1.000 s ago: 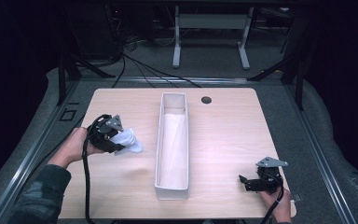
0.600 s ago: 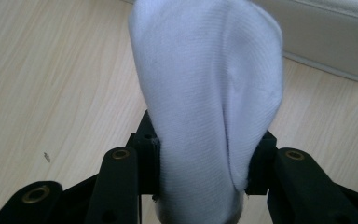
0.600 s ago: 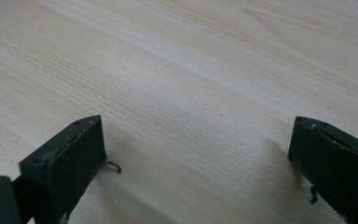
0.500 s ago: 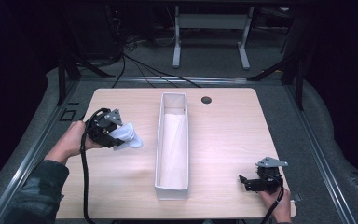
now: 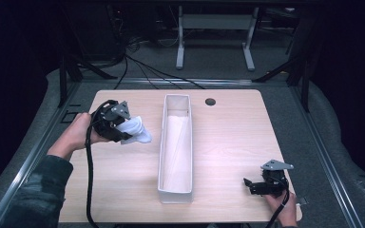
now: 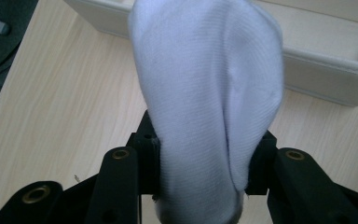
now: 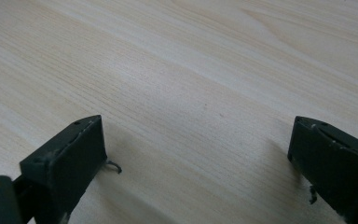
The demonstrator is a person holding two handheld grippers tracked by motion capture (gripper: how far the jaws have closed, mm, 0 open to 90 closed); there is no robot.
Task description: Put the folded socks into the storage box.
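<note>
A rolled white sock (image 5: 135, 130) sticks out of my left gripper (image 5: 123, 129), held above the table's left part, a short way left of the long white box (image 5: 176, 192). In the left gripper view the sock (image 6: 209, 93) is squeezed between the two black jaws and hides the gap between them; my left gripper (image 6: 205, 163) is shut on it. Beyond it runs the box wall (image 6: 326, 79). My right gripper (image 5: 250, 184) rests low at the table's front right corner. Its jaws (image 7: 198, 154) stand wide apart over bare wood, nothing between them.
The light wooden table (image 5: 237, 128) has a dark round cable hole (image 5: 210, 101) near its back edge. The narrow box runs front to back along the middle. Cables trail from both grippers. A dark floor and metal stand legs lie beyond the table.
The left hand has lifted the sock higher off the table and carried it slightly toward the back. The right gripper has stayed where it was.
</note>
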